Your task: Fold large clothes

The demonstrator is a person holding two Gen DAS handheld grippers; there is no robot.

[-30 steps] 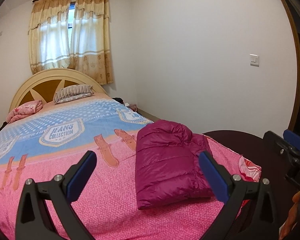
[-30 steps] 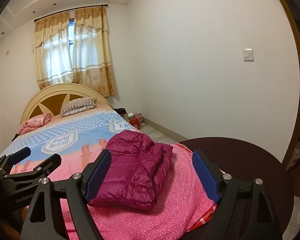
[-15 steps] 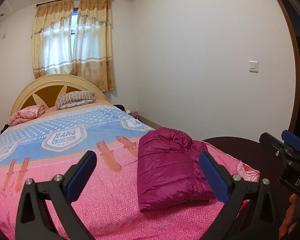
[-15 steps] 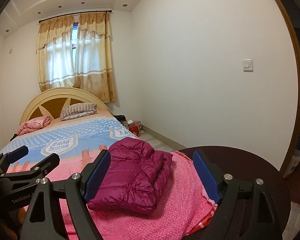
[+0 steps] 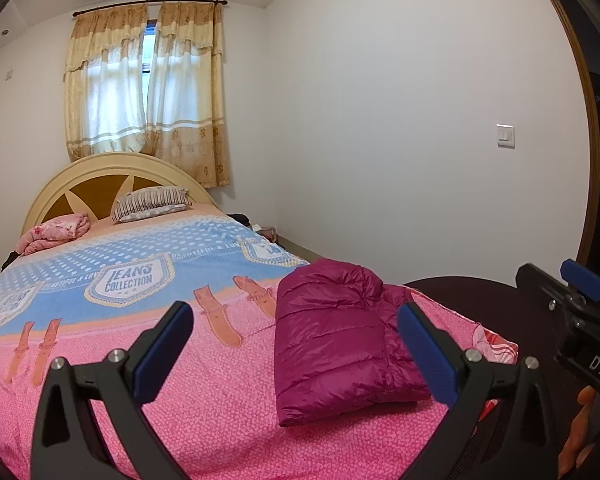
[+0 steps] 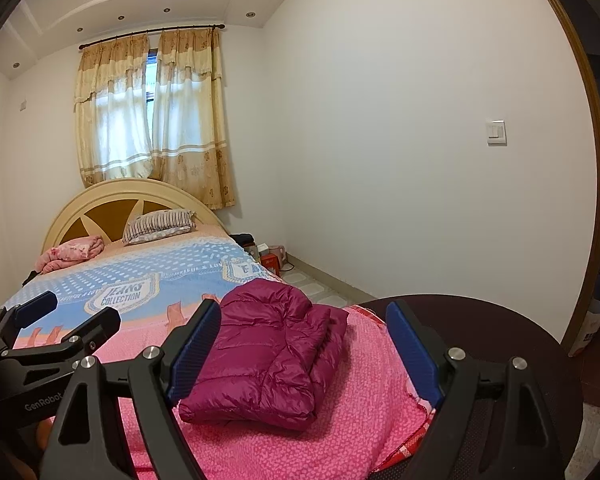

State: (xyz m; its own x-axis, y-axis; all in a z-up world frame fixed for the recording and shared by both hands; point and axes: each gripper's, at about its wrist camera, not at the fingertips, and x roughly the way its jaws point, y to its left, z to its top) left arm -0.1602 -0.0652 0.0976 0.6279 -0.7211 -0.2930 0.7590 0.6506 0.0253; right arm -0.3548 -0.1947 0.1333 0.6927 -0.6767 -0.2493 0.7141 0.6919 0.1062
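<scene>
Each gripper comprised a black skeletal frame with triangular cut-outs, silver screw heads and blue textured pads (image 5: 162, 350). The left gripper (image 6: 70, 318) bore "GenRobot" lettering; the right gripper (image 5: 582, 286) showed white "DAS".

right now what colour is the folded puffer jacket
Magenta puffer jacket, clearest in the right wrist view.

The puffer jacket (image 5: 336, 344) is a glossy, quilted synthetic cloth with a soft shine. Under it the bedspread (image 5: 204, 408) is matt, rough, nubbly cloth. At 11 o'clock the headboard (image 5: 96, 184) looks like smooth painted wood with brown panels. The curtains (image 5: 148, 88) at 12 o'clock are thin cloth. The left gripper (image 5: 294, 350) has matt black plastic, metal screws and textured blue pads (image 5: 162, 350).
</scene>
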